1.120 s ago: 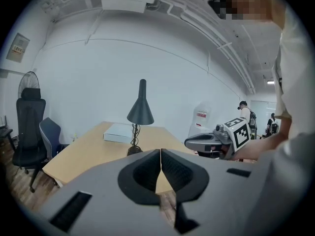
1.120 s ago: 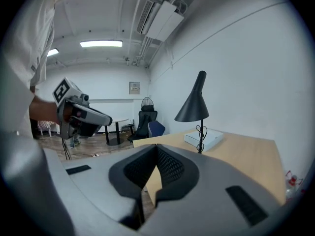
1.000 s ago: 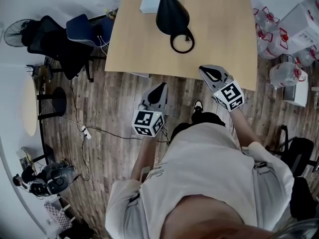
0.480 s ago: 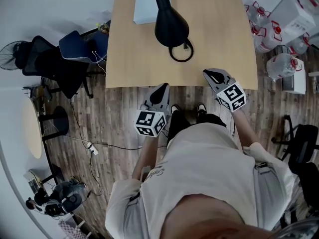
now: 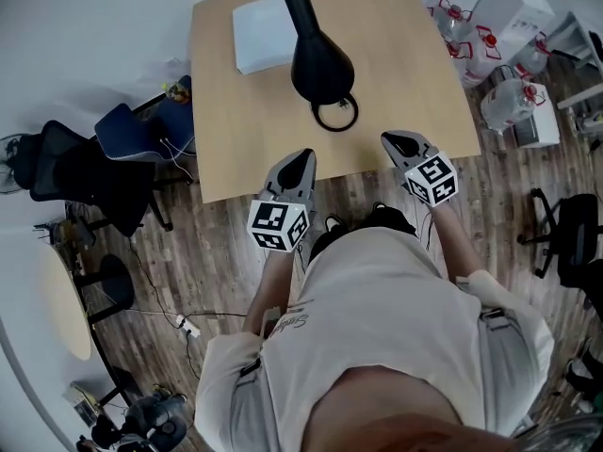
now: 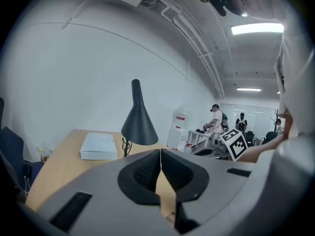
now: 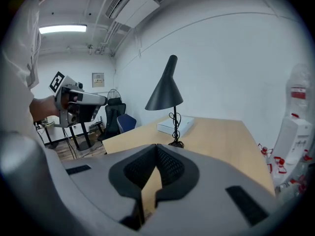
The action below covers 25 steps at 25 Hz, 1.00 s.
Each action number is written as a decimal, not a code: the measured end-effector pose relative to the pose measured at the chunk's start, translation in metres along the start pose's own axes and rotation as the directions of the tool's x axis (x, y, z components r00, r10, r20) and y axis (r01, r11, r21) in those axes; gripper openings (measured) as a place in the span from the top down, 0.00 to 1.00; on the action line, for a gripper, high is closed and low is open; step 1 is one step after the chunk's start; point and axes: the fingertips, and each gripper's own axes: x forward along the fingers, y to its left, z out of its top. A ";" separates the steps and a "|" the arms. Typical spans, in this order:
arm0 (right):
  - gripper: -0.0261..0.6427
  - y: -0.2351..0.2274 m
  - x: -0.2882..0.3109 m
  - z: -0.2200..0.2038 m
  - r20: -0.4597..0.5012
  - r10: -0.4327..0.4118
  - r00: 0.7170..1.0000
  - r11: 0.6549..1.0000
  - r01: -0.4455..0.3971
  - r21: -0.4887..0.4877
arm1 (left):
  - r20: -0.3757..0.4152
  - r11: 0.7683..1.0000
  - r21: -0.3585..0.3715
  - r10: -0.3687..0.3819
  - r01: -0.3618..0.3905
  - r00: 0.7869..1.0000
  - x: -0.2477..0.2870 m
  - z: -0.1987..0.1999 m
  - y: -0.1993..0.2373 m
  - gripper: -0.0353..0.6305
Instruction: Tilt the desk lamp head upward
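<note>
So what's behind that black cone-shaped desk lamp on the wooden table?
A flat white box lies on the wooden table behind the black cone-shaped desk lamp. In the right gripper view the lamp's cord-wrapped stem covers part of the box's front.

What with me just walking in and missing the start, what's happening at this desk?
A person stands at the near edge of a wooden desk with a claw in each hand. The left claw and right claw are both shut and empty, held at the desk's edge, short of the black desk lamp. Its head points downward and nothing touches it. A white box lies behind it.
</note>
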 end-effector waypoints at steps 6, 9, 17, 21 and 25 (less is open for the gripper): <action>0.97 0.015 0.002 -0.026 -0.042 -0.003 0.999 0.999 0.005 0.041 | -0.025 0.998 0.002 -0.067 0.067 0.997 0.018 -0.004 0.001 0.92; 0.97 0.012 0.000 -0.033 -0.049 0.007 0.999 0.999 -0.005 0.050 | -0.036 0.997 0.008 -0.072 0.073 0.997 0.028 -0.003 -0.004 0.92; 0.97 -0.020 0.036 -0.043 -0.061 0.076 0.995 0.996 -0.074 0.039 | -0.076 1.000 0.023 -0.014 0.015 0.997 0.065 -0.006 -0.002 0.92; 0.97 -0.033 0.064 -0.053 -0.094 0.147 0.985 0.989 -0.148 0.004 | -0.080 1.000 0.007 0.031 -0.030 0.996 0.082 -0.013 0.003 0.92; 0.97 -0.045 0.091 -0.064 -0.143 0.208 0.968 0.978 -0.211 -0.005 | -0.081 0.998 -0.006 0.068 -0.069 0.994 0.098 -0.017 0.009 0.92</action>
